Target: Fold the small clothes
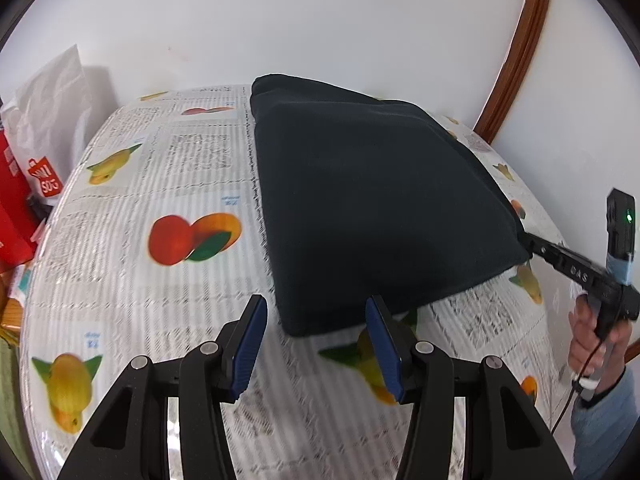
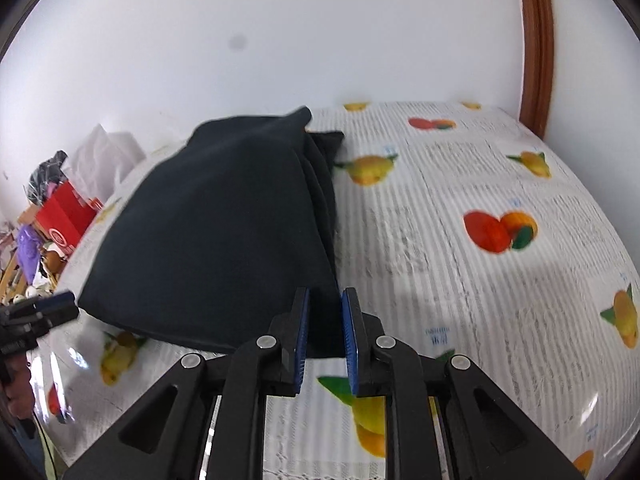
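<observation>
item: dark navy garment, folded to a thick pad with several layers stacked along one edge, lying on your tabletop. all places below are given from the garment.

- tabletop: under the garment, covered in a newsprint-and-fruit cloth; it runs on bare to either side of the garment and toward you.
- left gripper: at the garment's near corner. your jaws stand spread, one blue pad clear of the cloth on the open tabletop, the other just at the garment's near edge (whether it touches, you cannot tell). nothing is pinched.
- right gripper: at the garment's near corner on the side of the stacked layers. your jaws are drawn close with a fold of the dark cloth between the blue pads, pinching it; in the left wrist view that corner is raised off the tabletop where the black fingers meet it.
- your right hand: beyond the garment's right edge, wrapped round the gripper handle, a blue sleeve below it.
- red box: past the garment's left side, off the tabletop's edge, among white paper and clutter.
- white wall: behind the garment.
</observation>
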